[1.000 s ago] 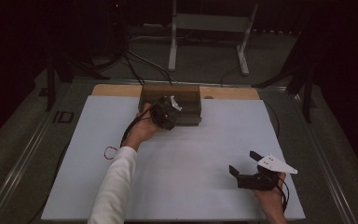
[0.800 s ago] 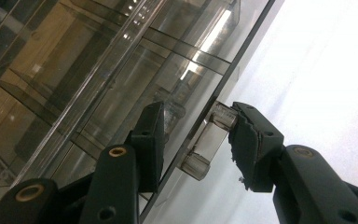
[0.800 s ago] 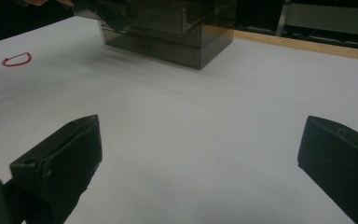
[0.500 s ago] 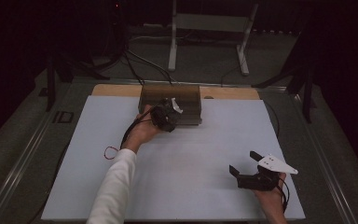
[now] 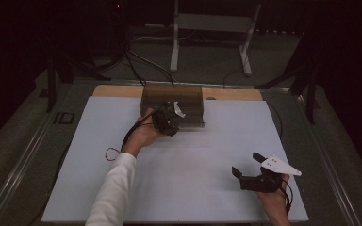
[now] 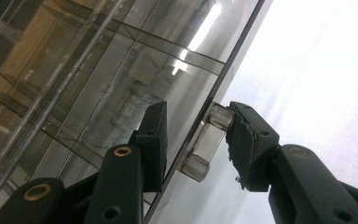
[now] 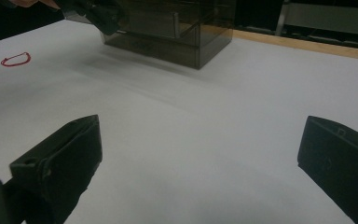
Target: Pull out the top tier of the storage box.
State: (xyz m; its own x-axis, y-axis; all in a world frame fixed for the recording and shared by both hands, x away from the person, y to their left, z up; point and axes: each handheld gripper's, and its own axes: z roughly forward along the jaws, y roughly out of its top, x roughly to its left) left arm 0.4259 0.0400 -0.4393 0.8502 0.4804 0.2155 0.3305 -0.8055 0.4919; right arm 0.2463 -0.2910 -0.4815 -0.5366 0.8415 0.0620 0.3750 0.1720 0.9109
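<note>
The smoky drawer box hid its contents. The left gripper pinched its clear handle; the right gripper hovered spread, empty.

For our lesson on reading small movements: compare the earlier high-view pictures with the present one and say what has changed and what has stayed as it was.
Very little has changed. The left gripper stays at the front of the smoky clear box, its jaws either side of the clear handle; whether the pads press on it yet is unclear. The right gripper rests open on the white mat, unmoved. The box and the red loop lie as before.
</note>
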